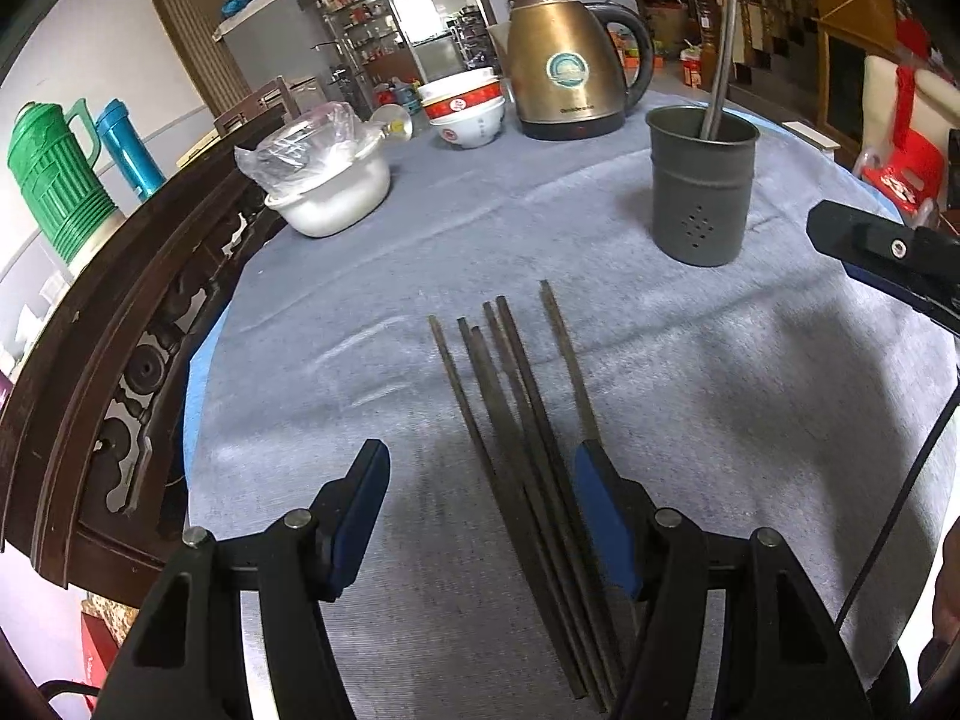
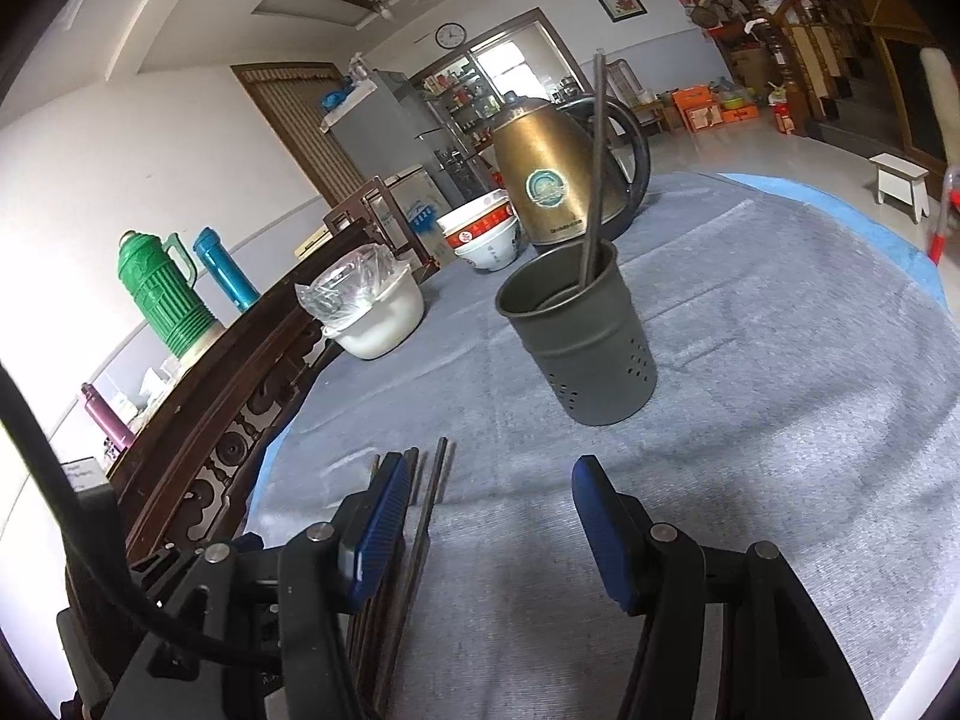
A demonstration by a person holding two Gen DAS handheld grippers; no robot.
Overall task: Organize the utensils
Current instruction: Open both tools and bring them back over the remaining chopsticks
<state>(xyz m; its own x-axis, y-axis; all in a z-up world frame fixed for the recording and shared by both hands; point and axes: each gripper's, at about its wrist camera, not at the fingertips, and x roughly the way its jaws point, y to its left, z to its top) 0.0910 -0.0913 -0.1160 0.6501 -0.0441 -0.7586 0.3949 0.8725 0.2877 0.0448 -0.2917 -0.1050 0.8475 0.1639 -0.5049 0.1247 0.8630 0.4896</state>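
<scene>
Several dark chopsticks (image 1: 516, 420) lie side by side on the grey tablecloth (image 1: 720, 390). My left gripper (image 1: 483, 462) hovers over them, open. The sticks run between its blue pads, nearer the right one, and nothing is pressed. Farther back stands a grey perforated utensil holder (image 1: 702, 192) with one metal chopstick (image 1: 723, 60) upright in it. My right gripper (image 2: 489, 474) is open and empty. It faces the holder (image 2: 585, 348), and the ends of the loose chopsticks (image 2: 441, 474) show beside its left finger. In the left wrist view one finger of the right gripper (image 1: 888, 252) shows at the right edge.
A brass kettle (image 1: 564, 66) and stacked bowls (image 1: 465, 111) stand at the back of the round table. A white bowl holding a plastic bag (image 1: 330, 186) sits at back left. Carved dark wooden furniture (image 1: 120, 360) borders the left edge, with green (image 1: 54, 192) and blue (image 1: 129, 150) flasks behind.
</scene>
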